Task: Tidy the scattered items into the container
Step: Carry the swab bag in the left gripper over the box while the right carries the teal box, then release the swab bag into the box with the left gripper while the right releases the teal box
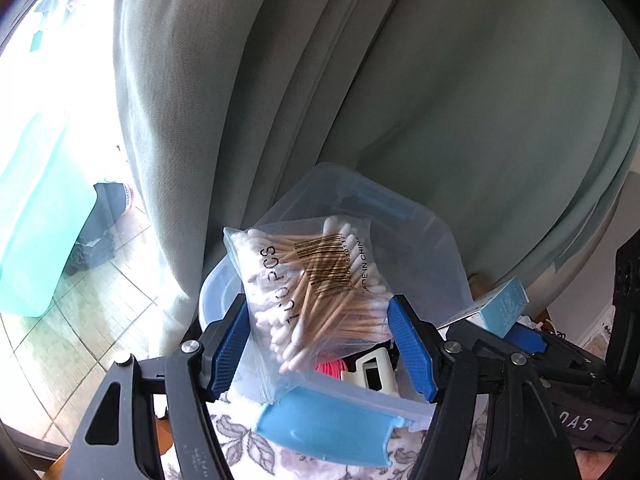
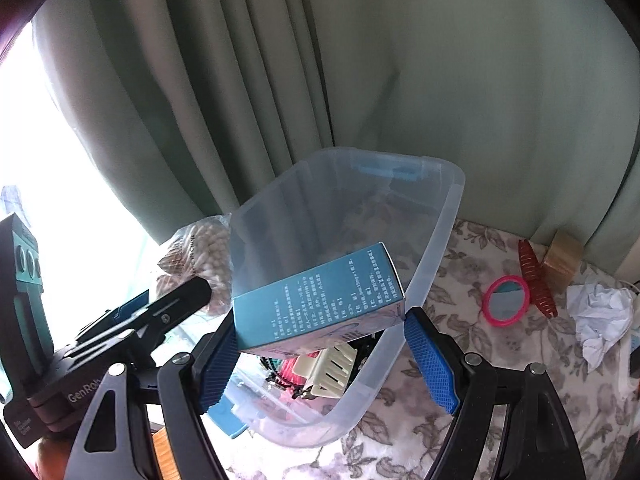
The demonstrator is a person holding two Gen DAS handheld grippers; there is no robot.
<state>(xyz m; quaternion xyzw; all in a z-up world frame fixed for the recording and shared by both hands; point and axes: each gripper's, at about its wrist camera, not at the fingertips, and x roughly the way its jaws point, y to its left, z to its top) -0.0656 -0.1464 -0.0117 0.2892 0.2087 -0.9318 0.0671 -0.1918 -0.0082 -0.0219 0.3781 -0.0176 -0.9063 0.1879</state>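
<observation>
A clear plastic container (image 2: 436,264) with blue latches stands on a floral cloth; it also shows in the left wrist view (image 1: 432,248). My left gripper (image 1: 324,344) is shut on a clear bag of cotton swabs (image 1: 320,280) and holds it over the container. My right gripper (image 2: 320,356) is shut on a teal carton (image 2: 320,296) and holds it over the container's open top. A cream hair claw (image 2: 332,368) and pink items (image 2: 292,372) lie inside the container.
On the cloth to the right lie a pink round mirror (image 2: 506,300), a red hair claw (image 2: 536,280), a wooden block (image 2: 564,258) and crumpled white paper (image 2: 600,320). Grey-green curtains (image 2: 280,80) hang close behind. A bright window is at the left.
</observation>
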